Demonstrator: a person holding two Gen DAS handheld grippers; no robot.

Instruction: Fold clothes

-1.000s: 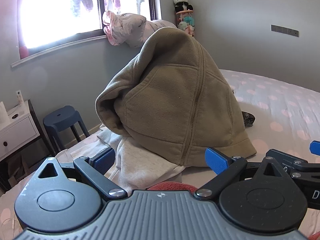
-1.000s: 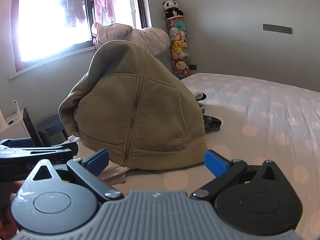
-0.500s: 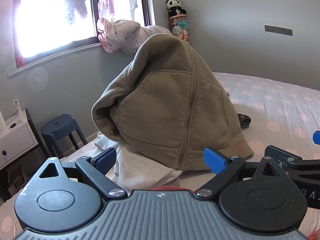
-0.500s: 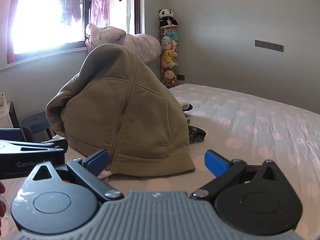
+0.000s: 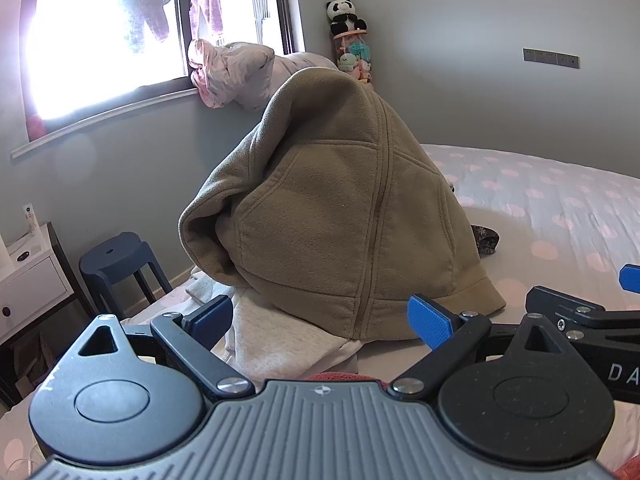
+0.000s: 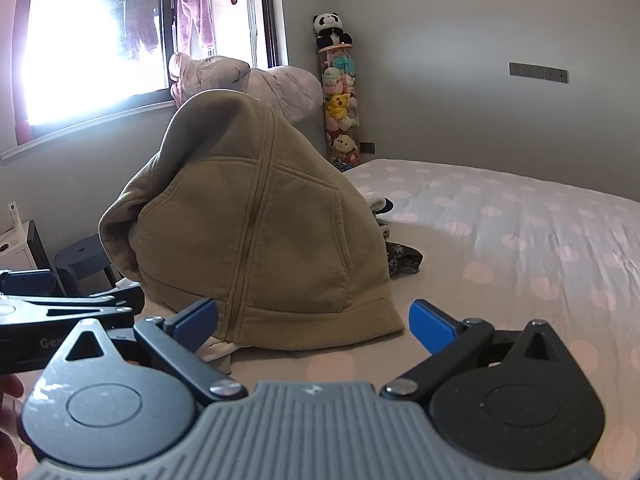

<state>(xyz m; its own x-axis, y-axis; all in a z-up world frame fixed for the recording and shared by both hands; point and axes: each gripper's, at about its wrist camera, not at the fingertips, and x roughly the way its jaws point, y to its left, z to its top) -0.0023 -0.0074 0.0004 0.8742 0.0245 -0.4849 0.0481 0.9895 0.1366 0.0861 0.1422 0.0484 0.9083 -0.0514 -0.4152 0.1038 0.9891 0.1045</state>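
Poised low over the near edge of the polka-dot bed sheet (image 6: pixel 520 220): left gripper (image 5: pixel 320 314) and right gripper (image 6: pixel 314 318), blue-padded jaws spread wide, nothing held, apparently readied for a first grab. Straight ahead of both, just beyond the pads, heaped olive-green fleece zip jacket (image 5: pixel 340 216), hem nearest, draped over a pale grey garment pile (image 5: pixel 280 340) toward the bed's window-side edge. Unfolded as yet, by the look of it.

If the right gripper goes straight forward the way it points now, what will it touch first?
Most likely the hem of the olive fleece jacket, which is heaped on the bed straight ahead. The right gripper is open and holds nothing. How far off the jacket is cannot be judged exactly.
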